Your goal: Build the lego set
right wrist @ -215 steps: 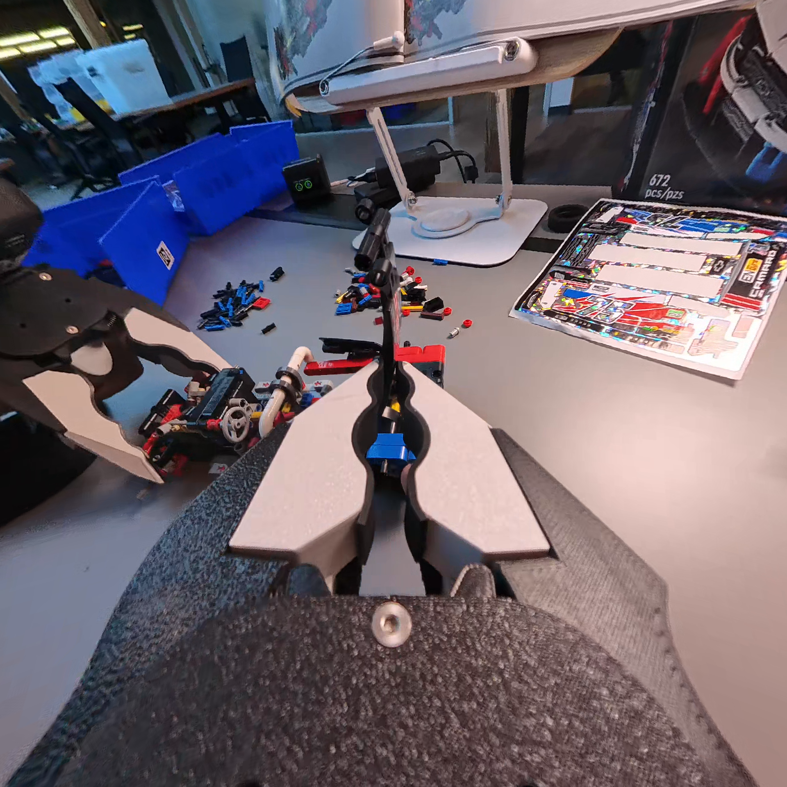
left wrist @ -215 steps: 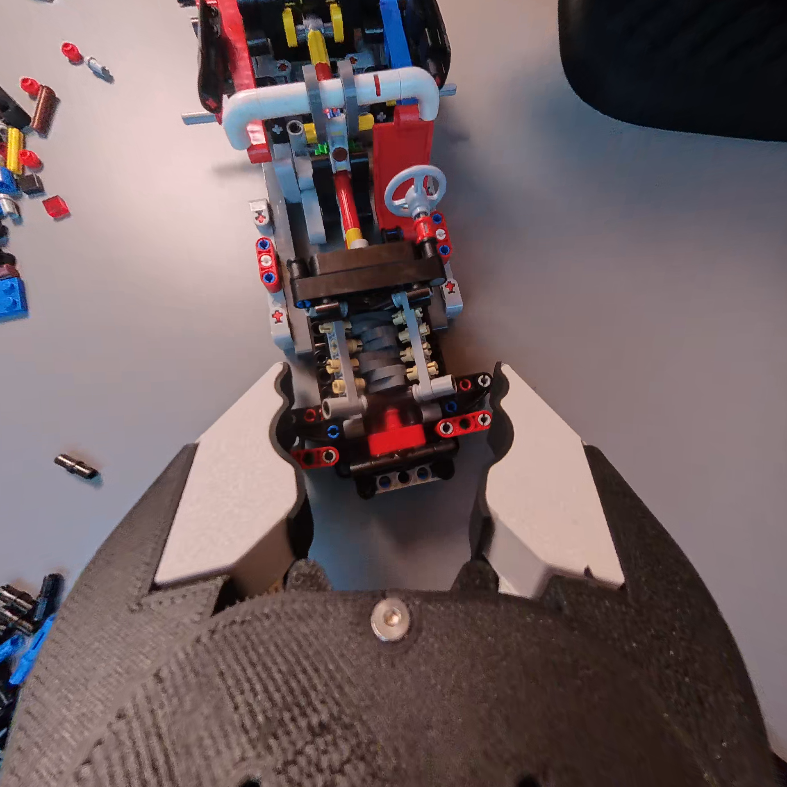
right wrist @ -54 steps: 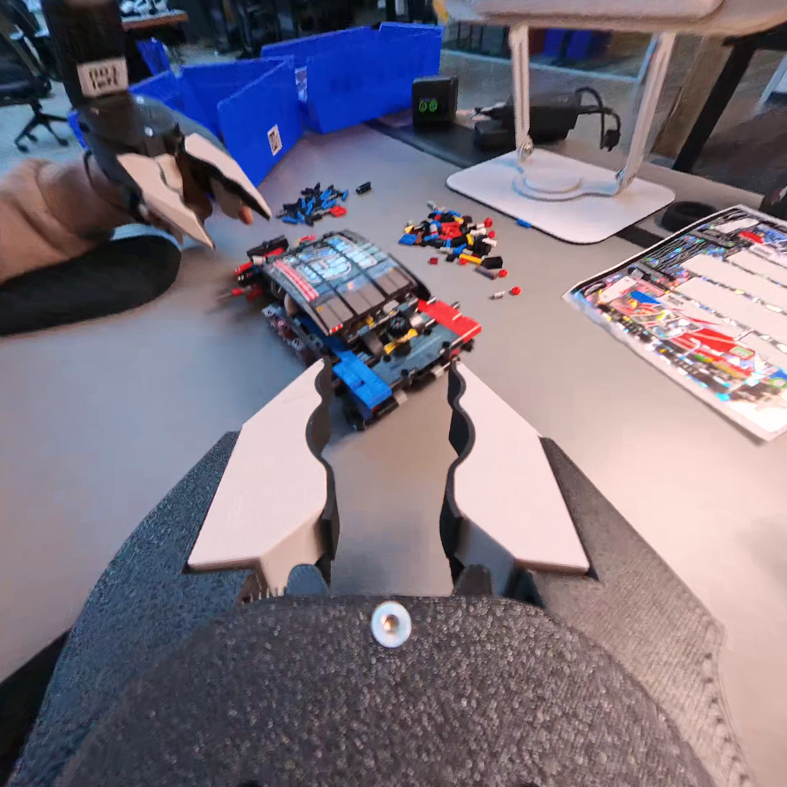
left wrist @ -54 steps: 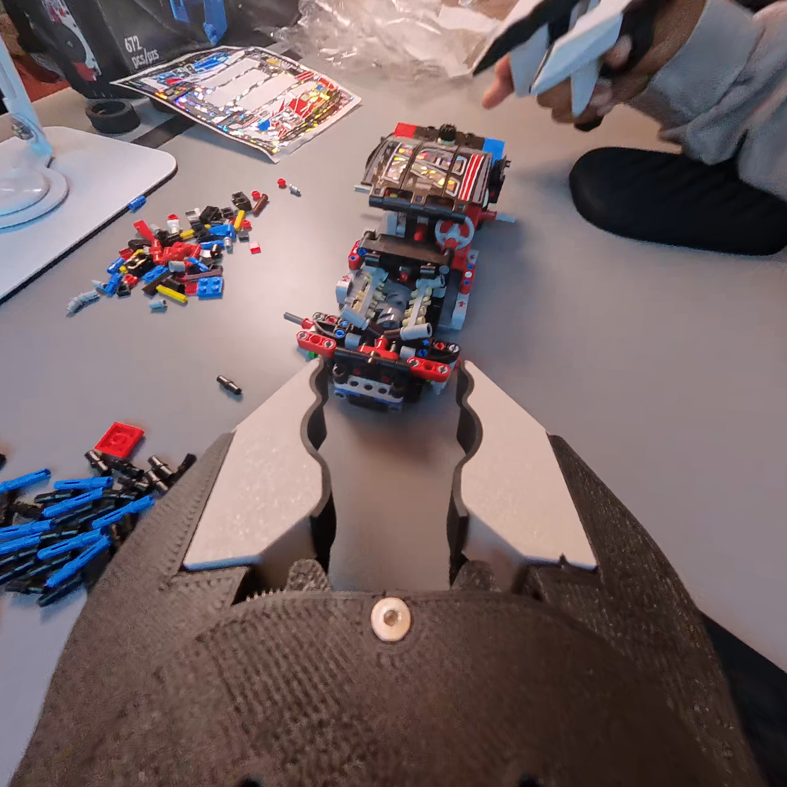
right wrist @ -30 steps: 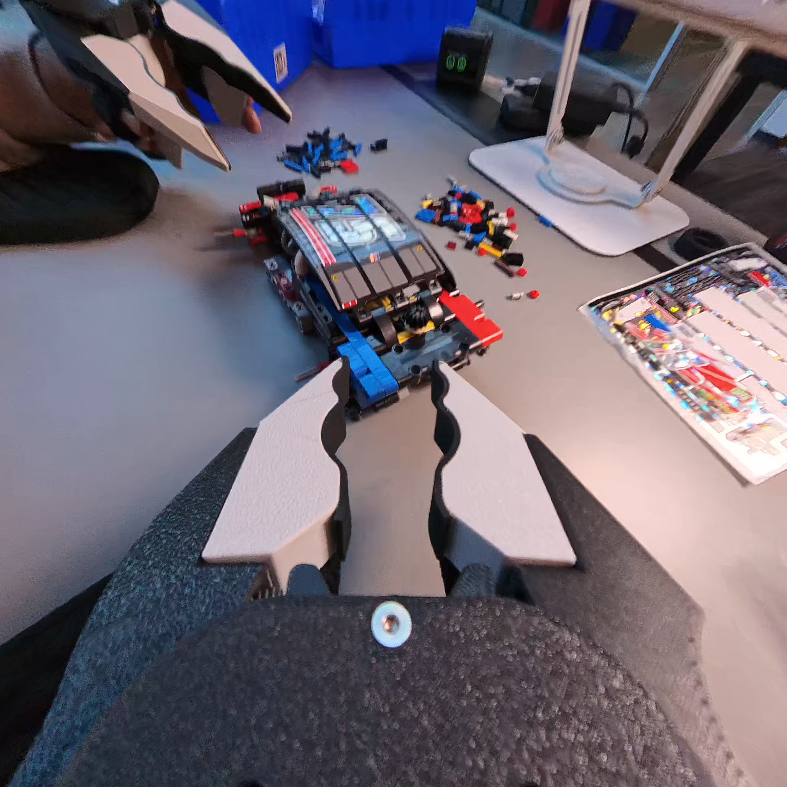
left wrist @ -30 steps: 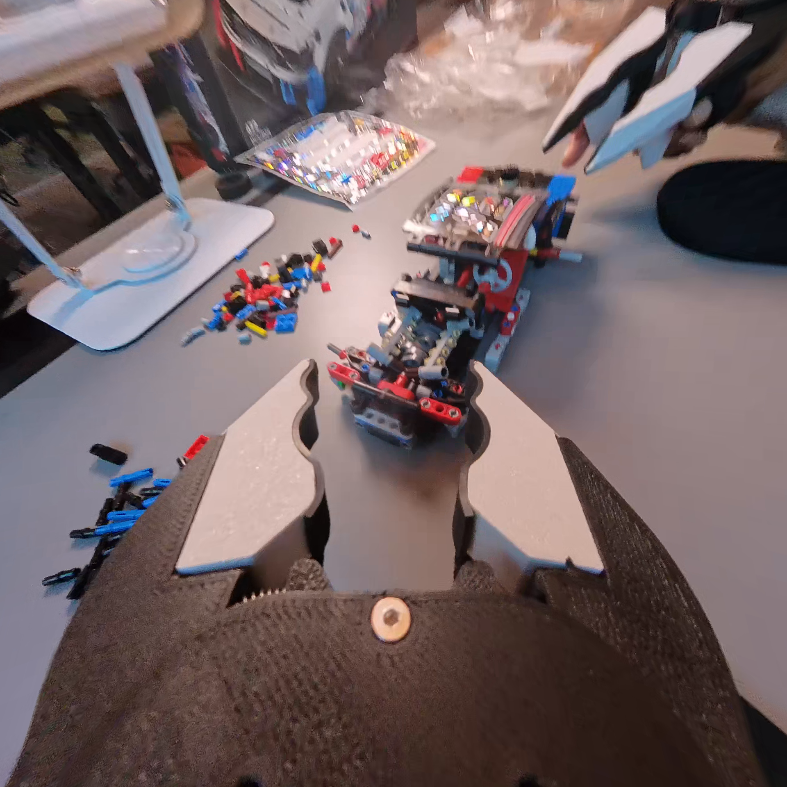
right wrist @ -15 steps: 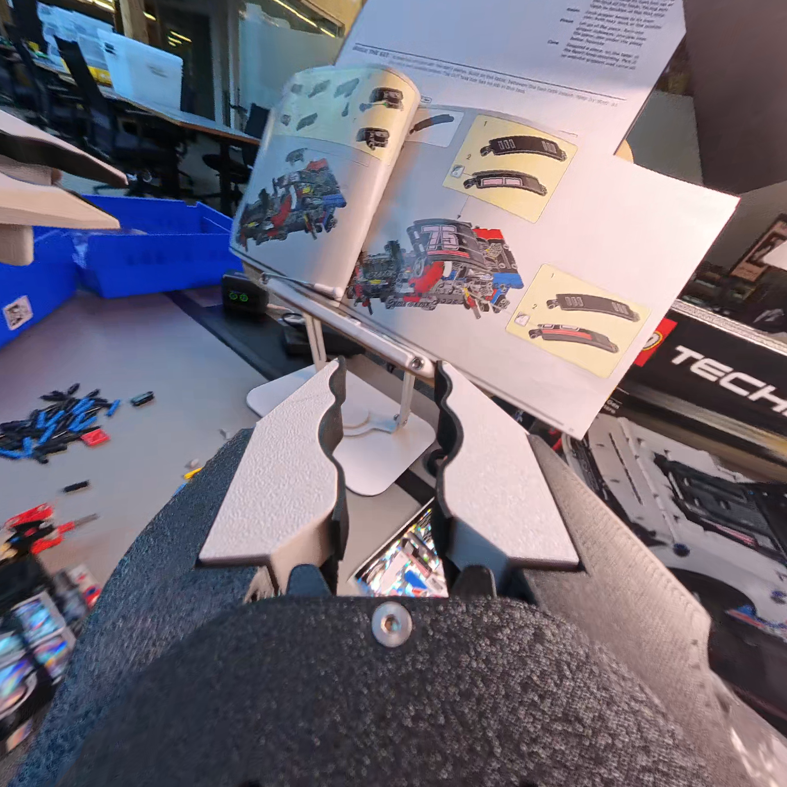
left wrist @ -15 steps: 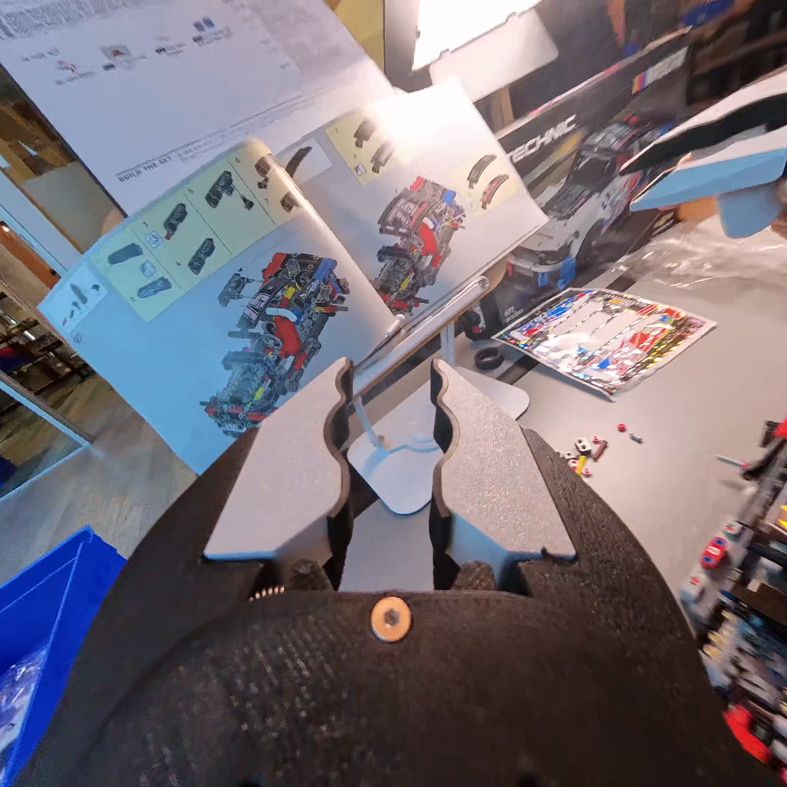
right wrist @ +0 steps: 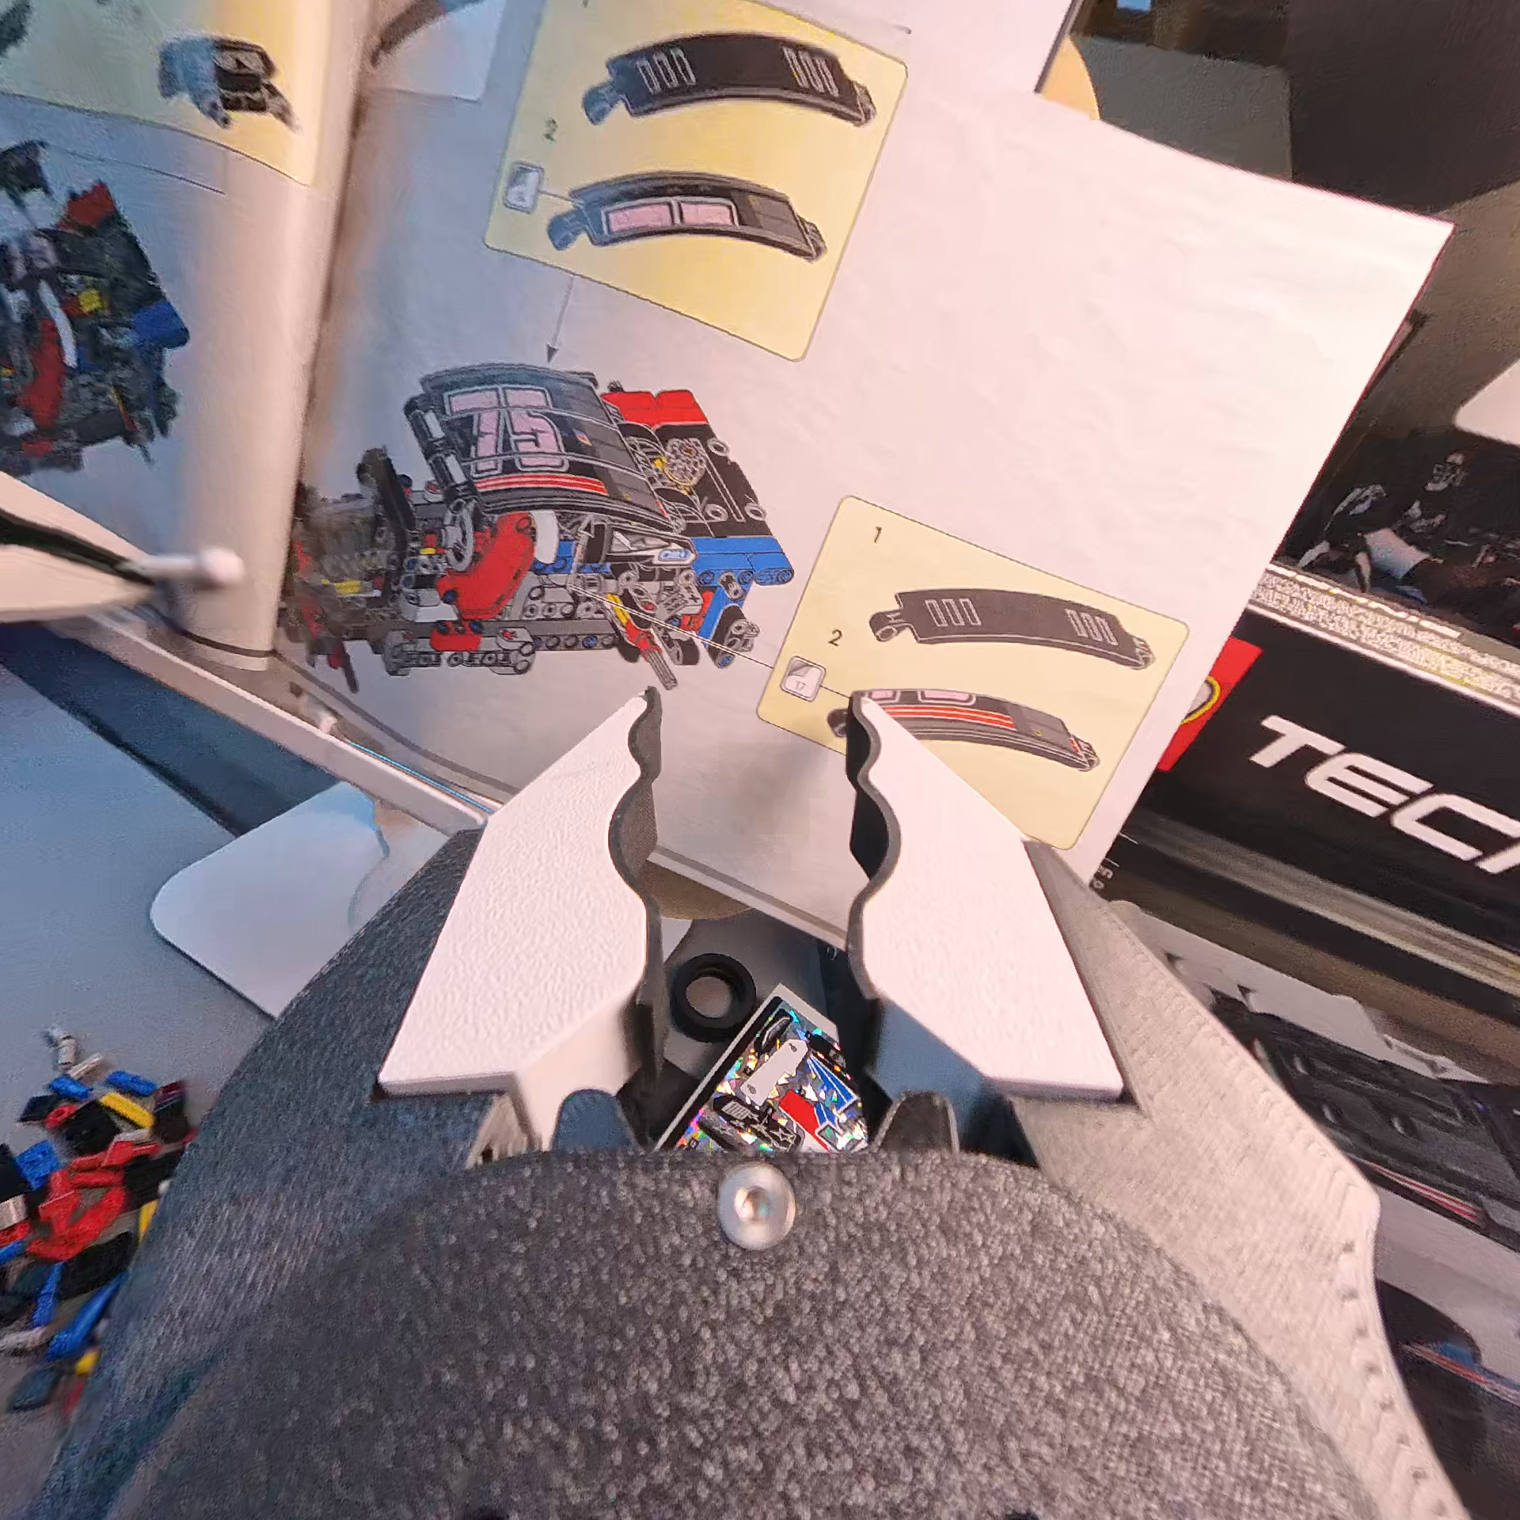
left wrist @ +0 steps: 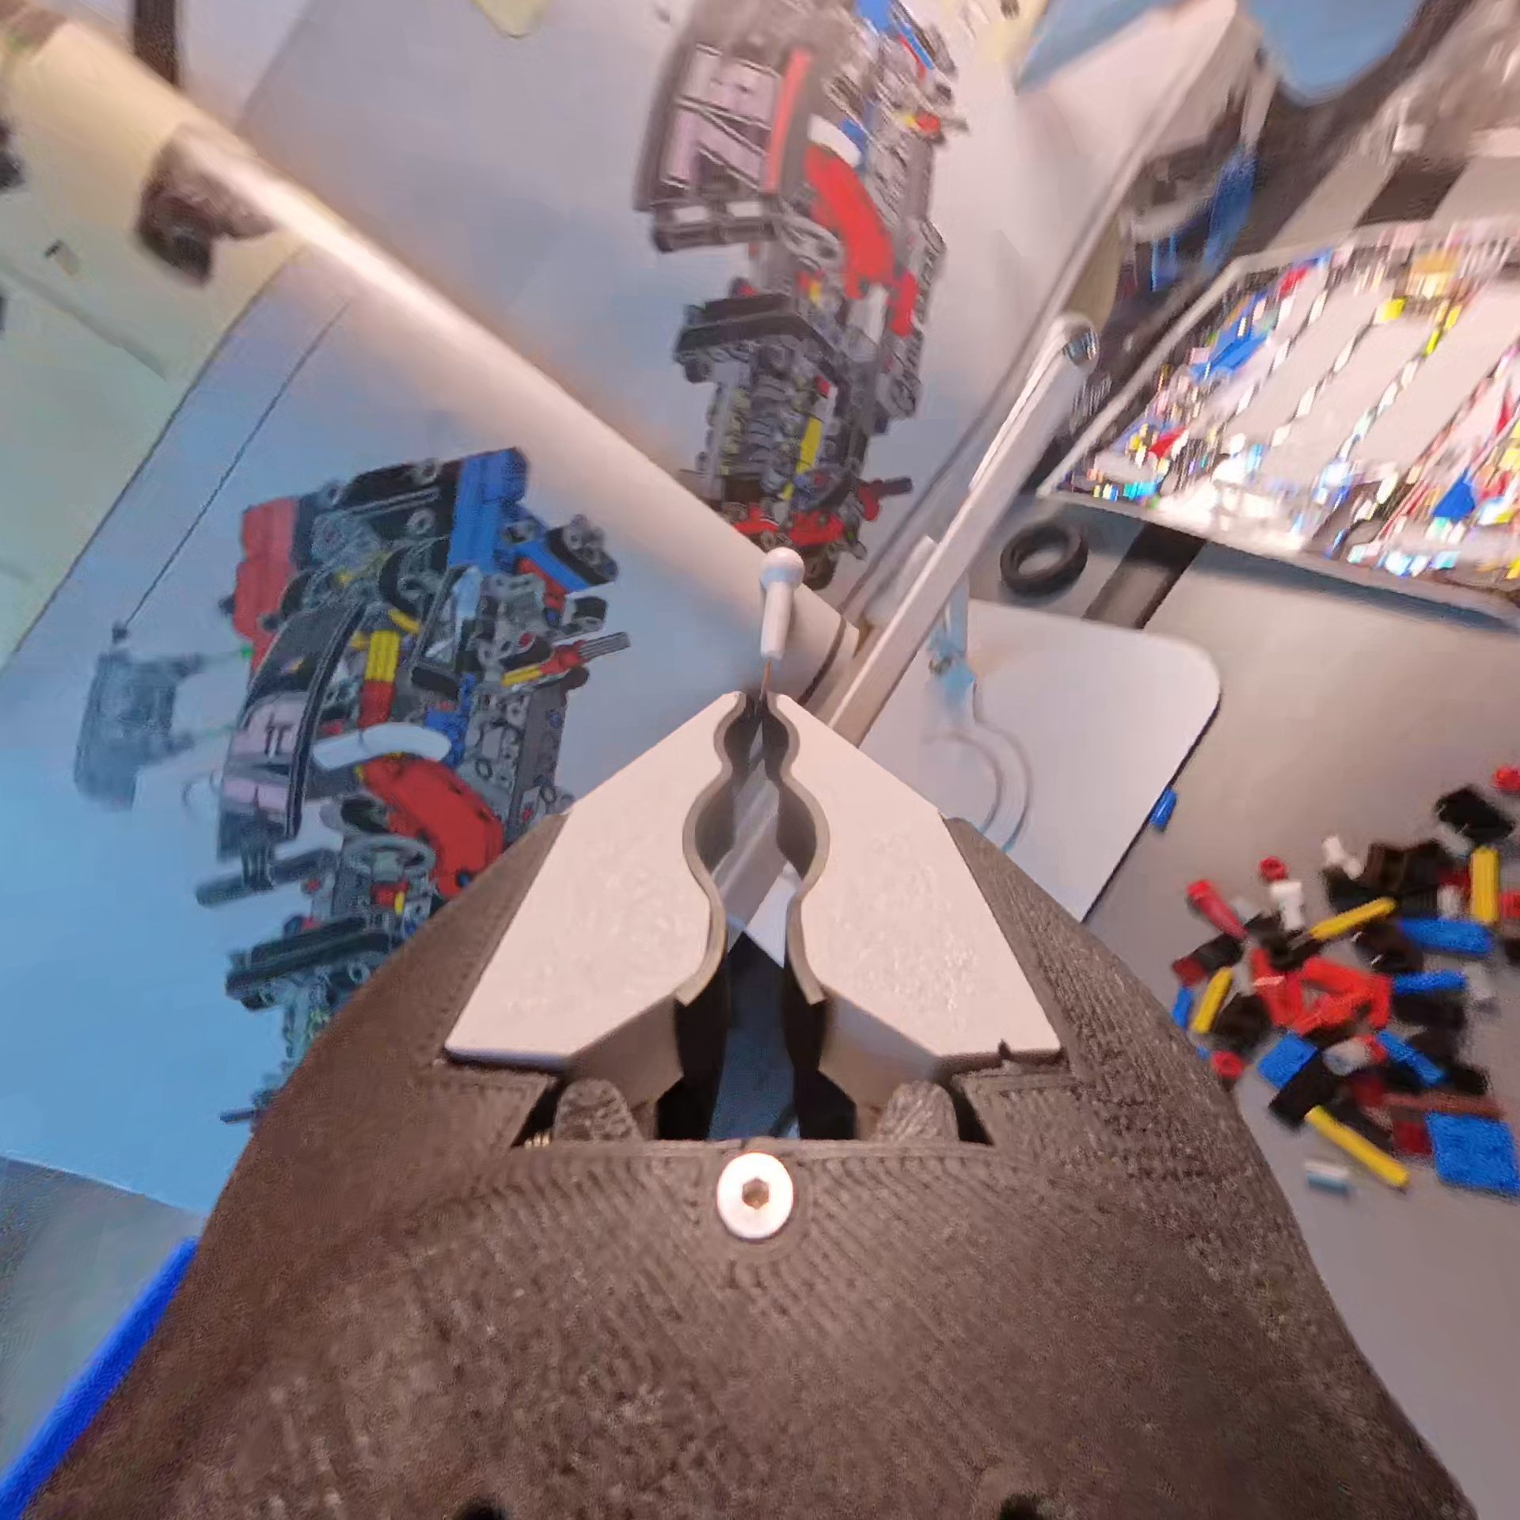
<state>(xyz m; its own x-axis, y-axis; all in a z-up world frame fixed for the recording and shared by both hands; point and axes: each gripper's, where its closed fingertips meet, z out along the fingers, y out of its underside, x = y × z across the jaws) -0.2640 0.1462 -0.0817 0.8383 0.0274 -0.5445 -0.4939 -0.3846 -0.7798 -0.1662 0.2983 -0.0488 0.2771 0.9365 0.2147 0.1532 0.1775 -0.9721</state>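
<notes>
The open instruction booklet (right wrist: 1028, 395) stands on a white stand and fills both views; it also shows in the left wrist view (left wrist: 395, 461). My left gripper (left wrist: 753, 701) is shut on the thin stem of the stand's white page-holder pin (left wrist: 777, 596), at the booklet's lower edge near the spine. In the right wrist view the left gripper's tip and the pin's knob (right wrist: 215, 567) show at the left edge. My right gripper (right wrist: 753, 703) is open and empty, just in front of the lower part of the right page. The lego car is out of view.
A pile of loose lego pieces (left wrist: 1357, 987) lies on the grey table; it also shows in the right wrist view (right wrist: 74, 1151). The stand's white base (left wrist: 1069, 740), a black tyre (right wrist: 711, 987), a shiny sticker sheet (left wrist: 1316, 395), the set's box (right wrist: 1357, 781) and a blue bin (left wrist: 82, 1357) surround it. The grippers' ends are close to 20 cm from one another.
Both grippers have moved in close to the booklet. The left gripper has shut on the page-holder pin. The right gripper has opened wider.
</notes>
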